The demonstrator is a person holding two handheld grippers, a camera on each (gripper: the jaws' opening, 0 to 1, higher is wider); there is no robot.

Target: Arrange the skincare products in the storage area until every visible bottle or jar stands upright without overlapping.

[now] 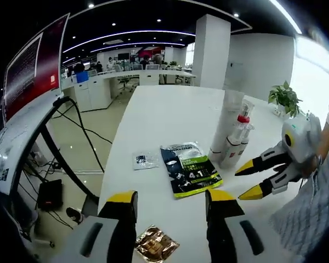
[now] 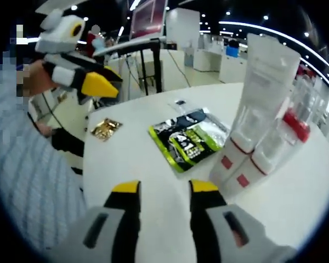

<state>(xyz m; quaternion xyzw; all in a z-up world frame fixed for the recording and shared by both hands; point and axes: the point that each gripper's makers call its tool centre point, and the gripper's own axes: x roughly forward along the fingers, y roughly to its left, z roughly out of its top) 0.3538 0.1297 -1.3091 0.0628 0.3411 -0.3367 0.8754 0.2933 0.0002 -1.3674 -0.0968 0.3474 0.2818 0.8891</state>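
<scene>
A tight cluster of white skincare bottles (image 1: 233, 143) stands upright on the white table (image 1: 153, 120). In the right gripper view the cluster has a tall white tube (image 2: 263, 82) and a red-capped bottle (image 2: 293, 129) beside it, just right of my jaws. My left gripper (image 1: 171, 198) is open over the table's near edge with nothing between its jaws. My right gripper (image 1: 248, 179) enters from the right, open and empty, a short way from the bottles' bases. From its own view the right gripper (image 2: 164, 189) is open; the left gripper (image 2: 96, 82) hangs at upper left, held by a hand.
A green and black sachet (image 1: 191, 169) lies flat in the middle of the table, also seen as the sachet (image 2: 189, 139). A small grey sachet (image 1: 145, 160) lies to its left. A brown foil packet (image 1: 156, 244) sits near the front edge. A potted plant (image 1: 285, 98) stands far right.
</scene>
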